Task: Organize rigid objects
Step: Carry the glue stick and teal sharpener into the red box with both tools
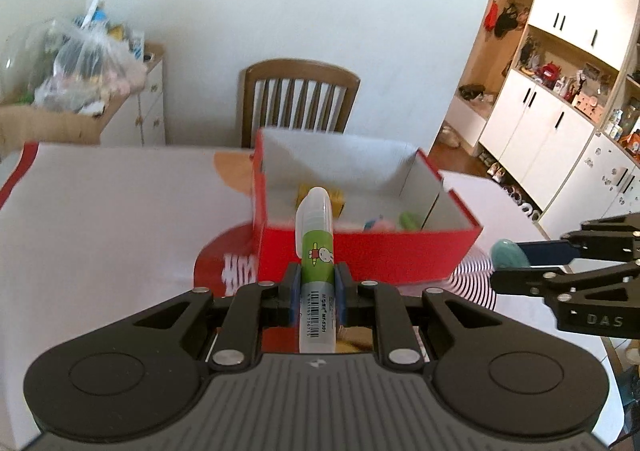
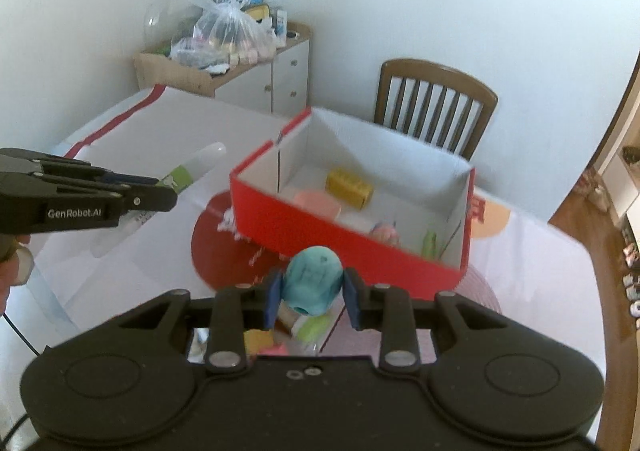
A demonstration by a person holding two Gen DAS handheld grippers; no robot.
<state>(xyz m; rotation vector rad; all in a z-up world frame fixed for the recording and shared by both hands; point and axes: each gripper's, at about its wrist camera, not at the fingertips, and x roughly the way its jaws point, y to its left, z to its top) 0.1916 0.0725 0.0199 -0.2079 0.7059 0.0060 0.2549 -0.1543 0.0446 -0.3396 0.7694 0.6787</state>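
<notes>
**Inspector:** From the left wrist view, report.

**Assistant:** One left gripper [image 1: 318, 287], jaws clamped on one glue stick [image 1: 316, 247] with a green label and a clear cap, its cap pointing at one red box [image 1: 368, 251] on the table [image 1: 100, 219]. The right gripper [image 1: 516, 257] enters at the right edge, pinching one teal toy [image 1: 506, 253]. One wooden chair [image 1: 298, 99] stands behind the box. White cabinets [image 1: 560, 91] show only here.

**Inspector:** And the right wrist view?

**Assistant:** Teal toy held between the blue pads [image 2: 274, 293], jaws partly closed, just short of the box's near wall. Box contents read better here: one yellow block [image 2: 350, 187], one pink disc [image 2: 318, 203], one pink figure [image 2: 386, 233], one green item [image 2: 430, 243]. A hand shows at the left edge. Loose items beneath the jaws are too blurred to count.
</notes>
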